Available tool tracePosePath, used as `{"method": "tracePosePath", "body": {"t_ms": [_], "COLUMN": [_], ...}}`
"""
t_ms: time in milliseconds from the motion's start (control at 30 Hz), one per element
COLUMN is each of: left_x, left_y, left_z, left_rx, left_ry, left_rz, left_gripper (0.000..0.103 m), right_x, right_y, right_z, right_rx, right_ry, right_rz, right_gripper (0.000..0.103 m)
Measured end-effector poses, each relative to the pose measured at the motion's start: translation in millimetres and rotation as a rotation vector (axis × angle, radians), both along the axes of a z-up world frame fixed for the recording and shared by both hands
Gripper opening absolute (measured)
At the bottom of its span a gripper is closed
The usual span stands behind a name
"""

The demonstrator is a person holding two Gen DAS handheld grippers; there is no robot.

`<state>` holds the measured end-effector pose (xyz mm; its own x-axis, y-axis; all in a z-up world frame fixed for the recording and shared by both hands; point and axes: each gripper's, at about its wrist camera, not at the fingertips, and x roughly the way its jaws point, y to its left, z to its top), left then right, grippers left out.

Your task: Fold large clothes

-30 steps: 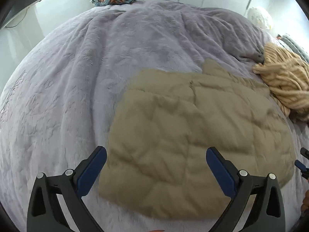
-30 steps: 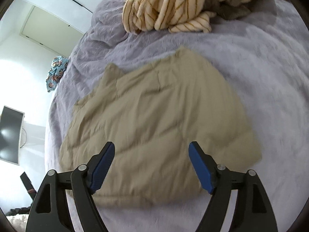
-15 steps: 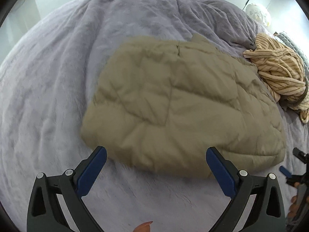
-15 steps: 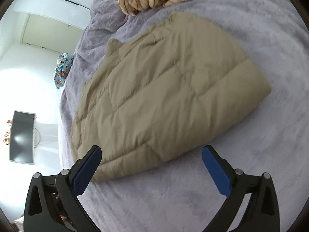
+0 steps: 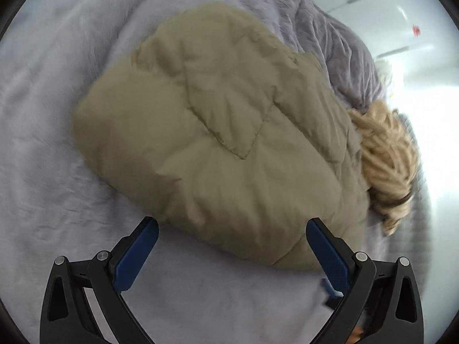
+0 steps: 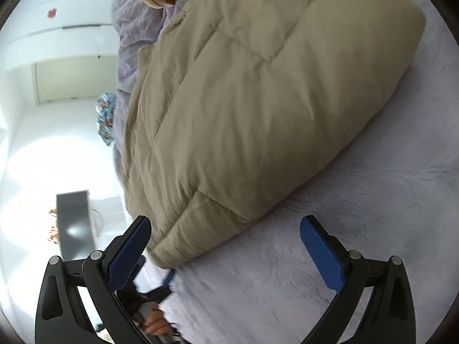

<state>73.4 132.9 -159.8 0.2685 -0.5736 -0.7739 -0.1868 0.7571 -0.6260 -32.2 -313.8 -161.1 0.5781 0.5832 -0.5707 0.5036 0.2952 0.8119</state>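
Both the left claw (image 5: 231, 246) and right claw (image 6: 225, 243) are spread wide, empty; the padded jacket (image 5: 218, 132)'s six-o'clock hem should be pinched deeply, evenly.

Both views are smeared with motion blur, softest on the tan quilted jacket (image 5: 218, 132) and striped yellow knit (image 5: 384, 154). Daylight blows out the white walls to glare. Fisheye bends the bed (image 6: 287, 286); dark vignette rings each frame. Soft shadow under the jacket's edge.

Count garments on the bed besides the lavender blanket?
3. Tan quilted jacket in the middle, striped cream sweater bunched beside its far end, blue patterned piece at the bed's far edge. More may be hidden.
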Motion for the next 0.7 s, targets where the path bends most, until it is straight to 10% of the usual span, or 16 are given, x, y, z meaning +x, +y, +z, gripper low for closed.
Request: {"method": "tracePosePath", "body": {"t_ms": [367,500,533,600,700], "left_x": [34.8,48.5,48.8,49.0,47.1], "left_y": [-13.6,-14.2,-11.9,-13.7,-22.2], "left_z": [-21.8,-26.2,-25.8,-17.7,1.9], "left_rx": [-0.046,-0.043,-0.058,-0.052,0.01], "left_ry": [-0.026,-0.011,-0.018,-0.047,-0.112], "left_rz": [0.135,0.188,0.19,0.163,0.096], "left_gripper": [0.102,0.056,0.048,0.029,0.022], "right_x": [48.5,54.2,53.9,51.1,45.5], "right_y": [21.0,22.8,22.9,21.2,18.8], "right_z": [-34.5,-39.8,-40.5,-43.0,-39.8], "right_rx": [0.193,0.201,0.204,0.188,0.2], "right_ry": [-0.118,-0.101,-0.089,-0.039,-0.05], "right_rz": [-0.06,-0.084,-0.088,-0.085,-0.085], "right_gripper": [0.103,0.103,0.097,0.055,0.032]}}
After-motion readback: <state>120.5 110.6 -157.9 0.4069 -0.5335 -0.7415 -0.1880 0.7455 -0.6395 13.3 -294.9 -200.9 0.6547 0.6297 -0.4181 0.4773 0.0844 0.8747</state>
